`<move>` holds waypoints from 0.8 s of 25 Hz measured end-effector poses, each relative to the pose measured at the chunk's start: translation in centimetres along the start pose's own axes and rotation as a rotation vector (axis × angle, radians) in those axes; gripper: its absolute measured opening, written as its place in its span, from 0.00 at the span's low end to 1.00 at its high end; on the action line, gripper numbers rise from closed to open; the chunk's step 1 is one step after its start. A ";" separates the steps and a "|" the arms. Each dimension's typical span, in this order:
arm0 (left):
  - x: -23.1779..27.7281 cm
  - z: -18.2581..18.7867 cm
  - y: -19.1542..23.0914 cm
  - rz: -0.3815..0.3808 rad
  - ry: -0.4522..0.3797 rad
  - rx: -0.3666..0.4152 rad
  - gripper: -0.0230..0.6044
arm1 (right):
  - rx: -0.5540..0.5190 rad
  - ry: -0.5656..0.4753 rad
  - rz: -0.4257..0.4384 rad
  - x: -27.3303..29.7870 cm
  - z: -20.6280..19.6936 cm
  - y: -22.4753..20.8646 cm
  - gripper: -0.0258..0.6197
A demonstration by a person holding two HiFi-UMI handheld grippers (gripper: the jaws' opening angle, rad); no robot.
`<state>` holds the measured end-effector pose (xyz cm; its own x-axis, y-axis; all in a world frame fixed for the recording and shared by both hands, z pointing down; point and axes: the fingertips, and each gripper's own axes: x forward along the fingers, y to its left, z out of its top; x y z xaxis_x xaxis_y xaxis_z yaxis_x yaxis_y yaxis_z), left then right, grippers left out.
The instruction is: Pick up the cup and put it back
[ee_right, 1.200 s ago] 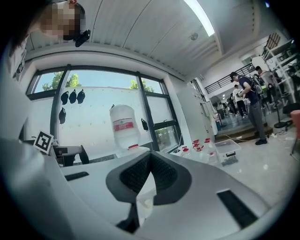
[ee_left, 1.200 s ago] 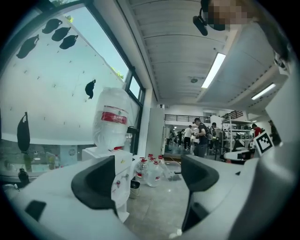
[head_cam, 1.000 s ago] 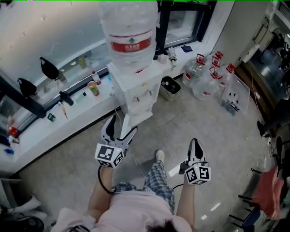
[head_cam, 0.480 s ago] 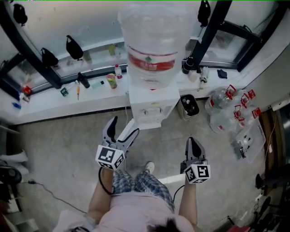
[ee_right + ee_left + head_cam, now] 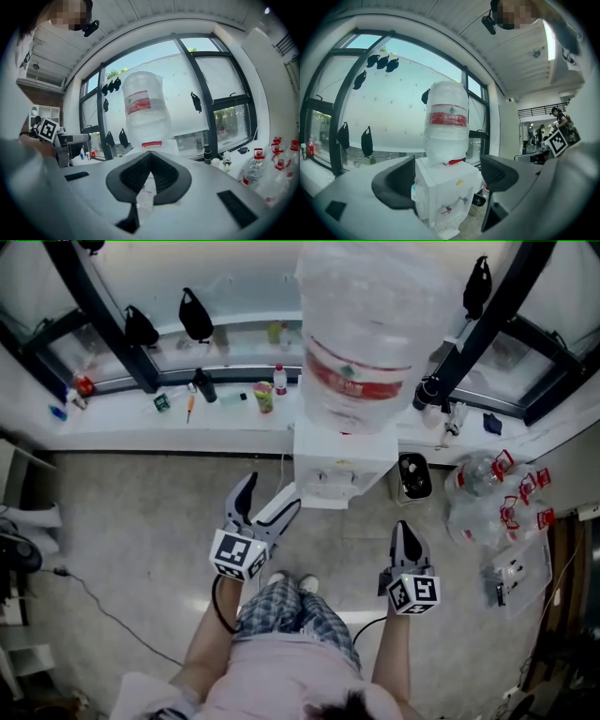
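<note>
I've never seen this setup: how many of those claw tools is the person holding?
2. The left gripper points toward the water dispenser, jaws apart and empty. The right gripper is at the person's right, jaws together. No others are in view.

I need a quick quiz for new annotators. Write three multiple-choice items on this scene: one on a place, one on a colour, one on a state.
1. Where does the water dispenser stand?
A. against the window ledge, ahead of the person
B. behind the person
C. on a table in mid-room

2. What colour is the label on the big bottle?
A. blue
B. red
C. yellow

3. How do the jaws of the left hand-held gripper stand?
A. shut on a cup
B. shut, empty
C. apart, empty

Answers:
1 A: the head view shows it on the floor at the ledge, in front of the person.
2 B: a red band wraps the bottle in every view.
3 C: the left gripper view shows a wide gap, with only the distant dispenser seen through it.
</note>
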<state>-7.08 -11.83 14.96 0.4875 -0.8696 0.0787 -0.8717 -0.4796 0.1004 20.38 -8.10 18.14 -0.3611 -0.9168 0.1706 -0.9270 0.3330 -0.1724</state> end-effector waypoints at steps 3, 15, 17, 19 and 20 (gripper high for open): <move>0.0 -1.1 0.4 0.005 0.018 0.013 0.70 | -0.013 0.016 0.024 1.0 -0.4 0.8 0.07; 0.3 -4.5 2.3 0.006 0.061 0.017 0.70 | -0.036 0.050 0.020 4.1 -2.9 3.2 0.07; 0.9 -6.1 2.4 0.000 0.068 0.035 0.70 | -0.049 0.045 0.023 4.9 -4.3 3.1 0.07; 1.7 -8.4 2.2 -0.007 0.086 0.042 0.70 | -0.049 0.049 0.032 5.8 -6.2 2.6 0.07; 2.3 -9.5 2.1 -0.007 0.093 0.039 0.70 | -0.048 0.054 0.038 6.3 -7.1 2.3 0.07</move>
<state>-7.35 -13.71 24.82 0.4942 -0.8524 0.1705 -0.8688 -0.4913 0.0623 15.30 -11.52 25.72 -0.3994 -0.8908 0.2168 -0.9161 0.3783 -0.1331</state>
